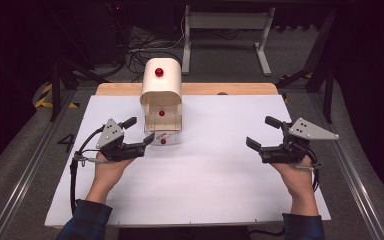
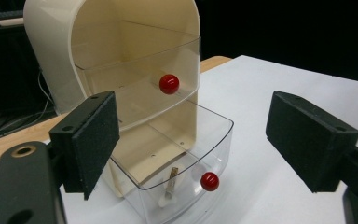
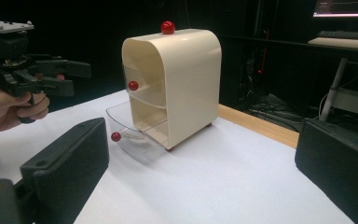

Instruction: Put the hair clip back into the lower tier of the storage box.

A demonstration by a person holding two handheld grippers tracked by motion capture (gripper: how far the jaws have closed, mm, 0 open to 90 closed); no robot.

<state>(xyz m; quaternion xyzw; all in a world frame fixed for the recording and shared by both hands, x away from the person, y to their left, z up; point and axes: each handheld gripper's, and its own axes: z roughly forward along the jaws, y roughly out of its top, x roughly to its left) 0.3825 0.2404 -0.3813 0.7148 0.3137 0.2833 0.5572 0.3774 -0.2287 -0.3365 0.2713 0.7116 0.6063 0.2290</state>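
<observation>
Two drawers: lower drawer point(image 2: 186, 154) pulled out, left claw point(image 2: 193, 140) open beside it.

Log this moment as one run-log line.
left gripper: open, by pulled-out lower drawer | right gripper: open, idle | upper drawer: closed

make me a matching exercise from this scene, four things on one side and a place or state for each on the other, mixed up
Things:
1. lower drawer
2. upper drawer
3. left hand-held gripper
4. red ball on top

Places or states:
A. jaws open, just in front of the cabinet
B. pulled out, with a small thing lying inside
C. sits on the cream cabinet's roof
D. pushed in, its red knob at the front

Pairs: 1-B, 2-D, 3-A, 4-C
</observation>
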